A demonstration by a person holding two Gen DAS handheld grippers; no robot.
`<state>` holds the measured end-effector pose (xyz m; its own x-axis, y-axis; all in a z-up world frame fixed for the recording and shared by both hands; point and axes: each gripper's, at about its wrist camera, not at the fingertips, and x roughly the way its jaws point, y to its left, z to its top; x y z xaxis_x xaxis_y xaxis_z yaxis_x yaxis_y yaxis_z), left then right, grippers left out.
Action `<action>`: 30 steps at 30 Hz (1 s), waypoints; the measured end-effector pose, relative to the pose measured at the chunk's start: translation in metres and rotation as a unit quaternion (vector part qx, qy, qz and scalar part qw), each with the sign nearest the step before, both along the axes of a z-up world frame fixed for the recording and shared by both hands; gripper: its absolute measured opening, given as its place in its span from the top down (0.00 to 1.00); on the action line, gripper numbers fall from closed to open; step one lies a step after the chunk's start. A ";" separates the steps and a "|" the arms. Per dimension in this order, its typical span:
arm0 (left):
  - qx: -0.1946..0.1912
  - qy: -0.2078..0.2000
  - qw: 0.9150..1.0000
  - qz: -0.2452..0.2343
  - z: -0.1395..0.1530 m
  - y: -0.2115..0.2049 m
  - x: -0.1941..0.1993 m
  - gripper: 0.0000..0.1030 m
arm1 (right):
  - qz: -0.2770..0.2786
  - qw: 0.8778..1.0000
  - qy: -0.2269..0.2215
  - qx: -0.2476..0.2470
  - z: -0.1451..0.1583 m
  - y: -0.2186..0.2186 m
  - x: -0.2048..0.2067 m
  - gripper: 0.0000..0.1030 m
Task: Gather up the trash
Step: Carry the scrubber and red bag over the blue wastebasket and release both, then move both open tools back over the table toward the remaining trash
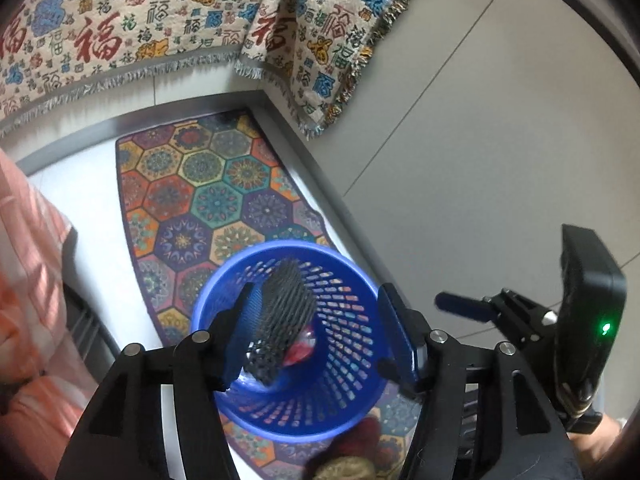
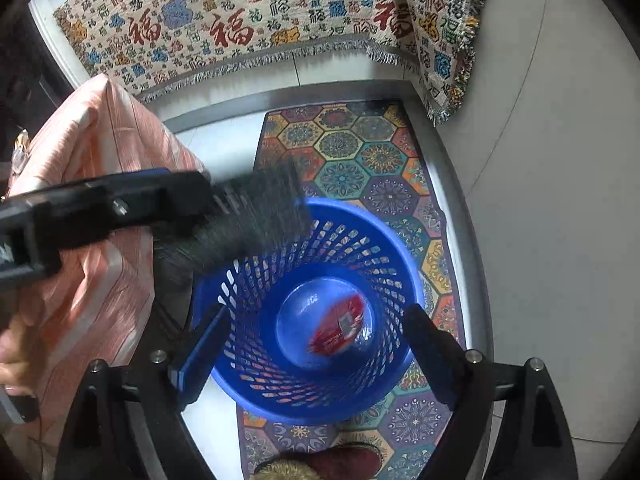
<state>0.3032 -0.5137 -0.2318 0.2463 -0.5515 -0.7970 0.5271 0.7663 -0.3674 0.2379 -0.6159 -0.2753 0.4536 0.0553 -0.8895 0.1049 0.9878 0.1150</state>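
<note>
A blue plastic basket [image 1: 288, 246] [image 2: 360, 216] stands on a patterned rug. On its bottom lies a red wrapper [image 2: 340, 328] [image 1: 300, 354]. My left gripper [image 1: 316, 300] hangs over the basket with its jaws apart. A black foam net [image 1: 280, 316] sits between them against the left finger, clear of the right one. In the right wrist view the net [image 2: 248, 216] is a dark blur above the basket's rim. My right gripper [image 2: 318, 314] is open over the basket's mouth with nothing between its fingers.
The hexagon-patterned rug [image 1: 200, 184] [image 2: 352, 160] lies on a pale tiled floor [image 1: 480, 160]. A peach striped cloth [image 2: 100, 200] covers something tall left of the basket. A fringed blanket with red characters [image 1: 160, 20] hangs behind. A dark red furry slipper [image 2: 320, 464] is at the bottom edge.
</note>
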 end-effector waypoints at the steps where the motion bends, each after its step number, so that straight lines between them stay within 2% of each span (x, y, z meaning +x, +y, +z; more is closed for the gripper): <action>1: -0.003 0.000 1.000 0.002 0.003 0.003 -0.001 0.39 | -0.003 1.000 -0.005 -0.006 0.003 -0.001 0.000 0.13; 6: -0.014 -0.026 1.000 0.005 0.035 0.029 -0.017 0.35 | -0.016 0.998 -0.051 -0.043 0.036 0.000 -0.009 0.13; 12: -0.021 -0.090 0.996 0.019 0.098 0.102 -0.060 0.24 | -0.036 0.984 -0.153 -0.085 0.110 0.021 -0.026 0.13; 16: -0.002 -0.116 0.992 0.040 0.122 0.172 -0.096 0.17 | -0.028 0.970 -0.223 -0.096 0.160 0.063 -0.035 0.13; 19: 0.031 -0.114 0.990 0.073 0.119 0.228 -0.114 0.17 | -0.001 0.963 -0.255 -0.085 0.182 0.114 -0.038 0.13; 22: 0.076 -0.114 0.984 0.112 0.109 0.287 -0.128 0.17 | 0.036 0.963 -0.262 -0.056 0.188 0.170 -0.042 0.13; 25: 0.115 -0.122 0.975 0.146 0.097 0.347 -0.139 0.17 | 0.086 0.965 -0.246 -0.023 0.183 0.234 -0.041 0.13; 30: 0.132 -0.106 0.964 0.206 0.075 0.433 -0.142 0.17 | 0.167 0.967 -0.191 -0.004 0.152 0.337 -0.034 0.13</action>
<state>0.1615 -0.0808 -0.1565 0.5740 -0.1580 -0.8034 0.2010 0.9784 -0.0488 0.2036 -0.2791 -0.1231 0.7074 0.2495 -0.6613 -0.2682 0.9604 0.0754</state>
